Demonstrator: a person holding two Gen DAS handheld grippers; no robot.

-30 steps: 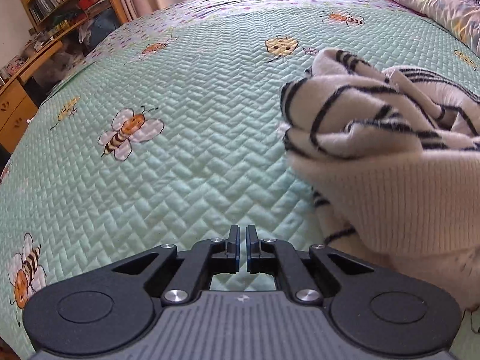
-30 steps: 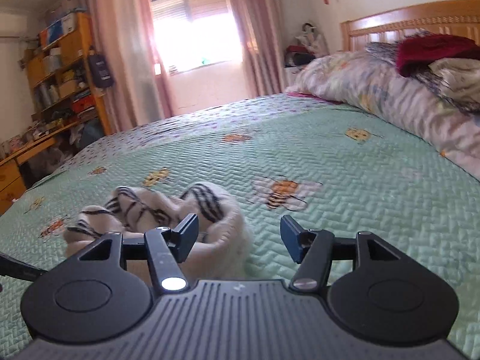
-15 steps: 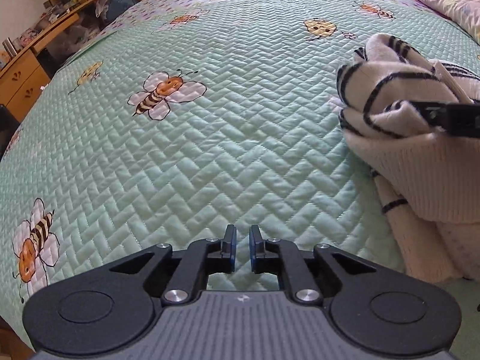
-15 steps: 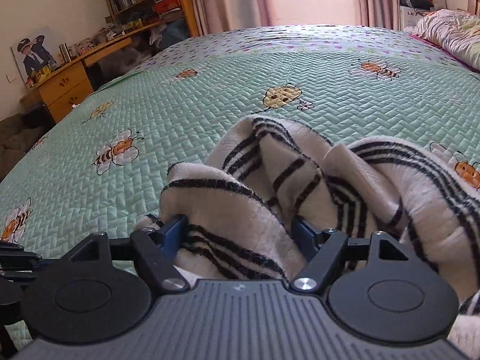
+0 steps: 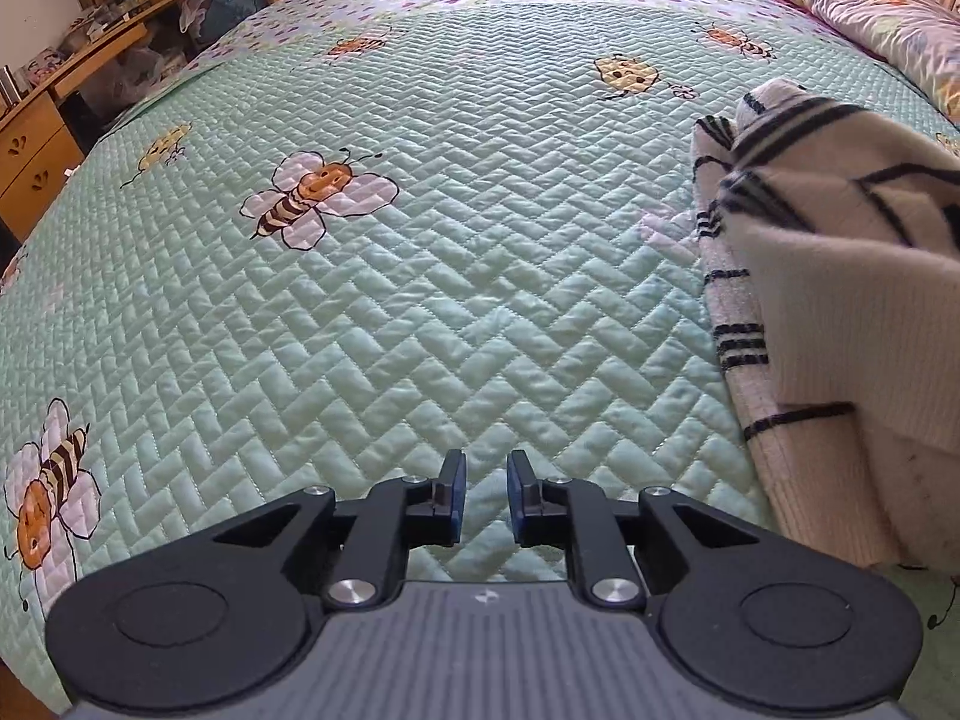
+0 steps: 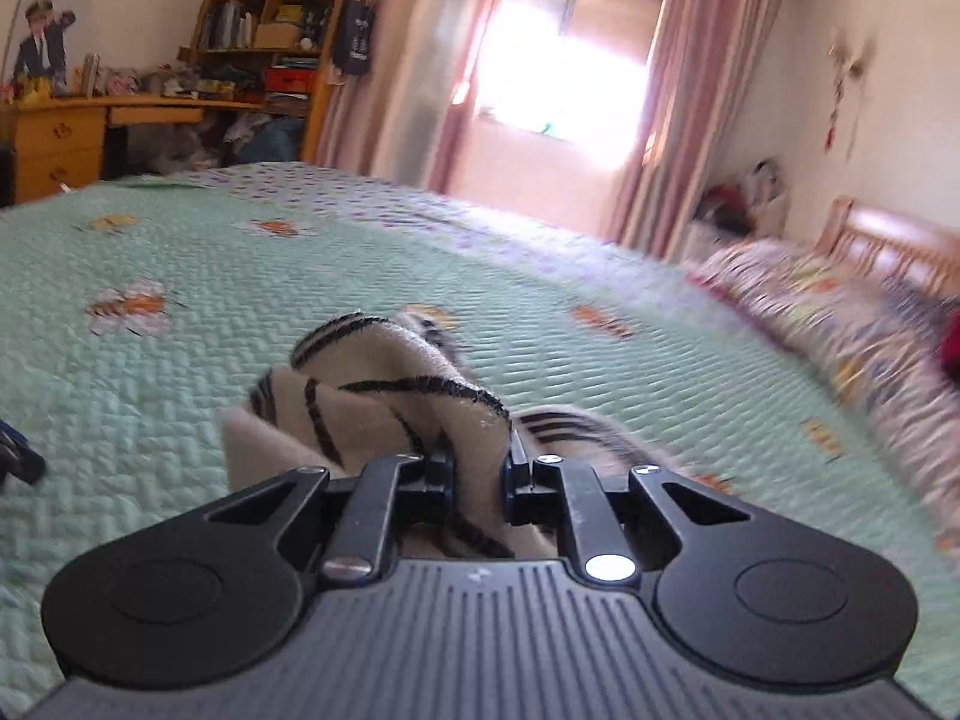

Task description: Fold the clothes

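Observation:
A cream sweater with thin black stripes (image 5: 840, 252) lies bunched on the green quilted bedspread (image 5: 420, 300), at the right of the left wrist view. My left gripper (image 5: 486, 492) hovers low over bare quilt to the sweater's left. Its jaws stand a narrow gap apart with nothing between them. In the right wrist view my right gripper (image 6: 478, 480) is shut on a fold of the sweater (image 6: 384, 396), and the fabric rises in a peak ahead of the fingers. The part hanging under that gripper is hidden.
The bedspread (image 6: 180, 276) with bee prints stretches far ahead and left. A floral duvet and pillows (image 6: 840, 312) lie along the wooden headboard (image 6: 888, 240) at right. A wooden desk (image 6: 60, 138) and a bookshelf (image 6: 264, 30) stand beyond the bed's left edge.
My right gripper came down over the sweater, closed on a fold and tilted up with it. The left gripper's jaws parted slightly and it drew left, away from the sweater.

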